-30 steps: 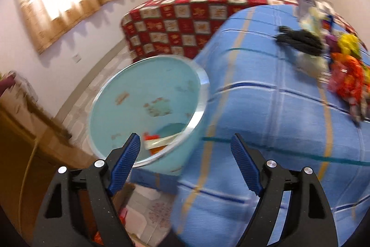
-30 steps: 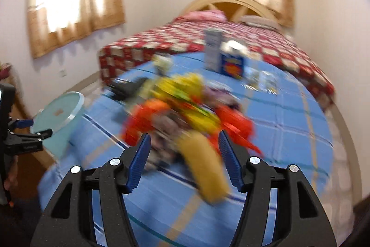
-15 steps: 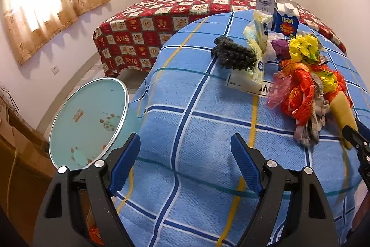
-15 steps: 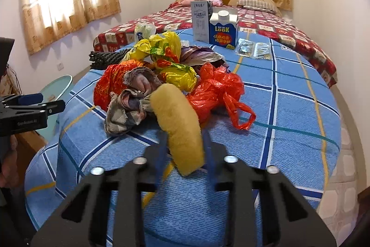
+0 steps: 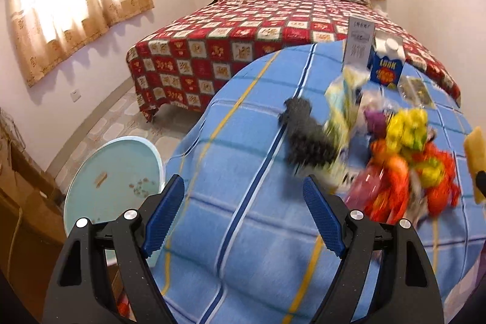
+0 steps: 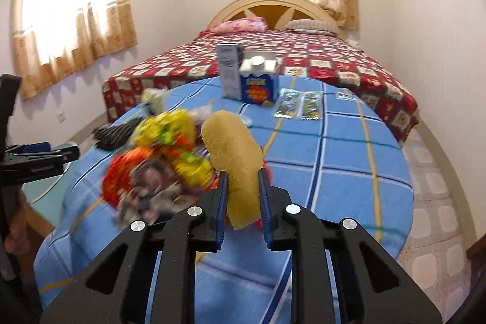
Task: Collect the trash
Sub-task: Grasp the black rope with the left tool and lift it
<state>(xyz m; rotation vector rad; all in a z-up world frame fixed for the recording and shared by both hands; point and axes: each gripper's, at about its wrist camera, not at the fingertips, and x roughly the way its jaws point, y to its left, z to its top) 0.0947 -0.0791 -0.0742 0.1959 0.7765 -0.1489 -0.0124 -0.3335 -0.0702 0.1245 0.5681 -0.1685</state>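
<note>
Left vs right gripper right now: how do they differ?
Left gripper: jaws wide apart, nothing between them, over bare blue tablecloth. Right gripper: jaws have just been closing and now pinch the yellow sponge. Both share black frames and blue pads.

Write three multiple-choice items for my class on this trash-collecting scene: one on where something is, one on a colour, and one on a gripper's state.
1. Where does the blue carton stand?
A. on the red quilt of the bed
B. on the blue checked table cover, beside a grey box
C. on the floor

2. What colour is the trash bin?
A. light blue
B. black
C. red

3. What is the right gripper doing?
A. standing wide open and empty
B. clamped on a yellow sponge
C. clamped on the carton

Answers:
1 B, it stands on the blue checked table cover next to the grey box.
2 A, its rim and inside are pale blue.
3 B, its jaws have just been closing and both pads press the yellow sponge.
</note>
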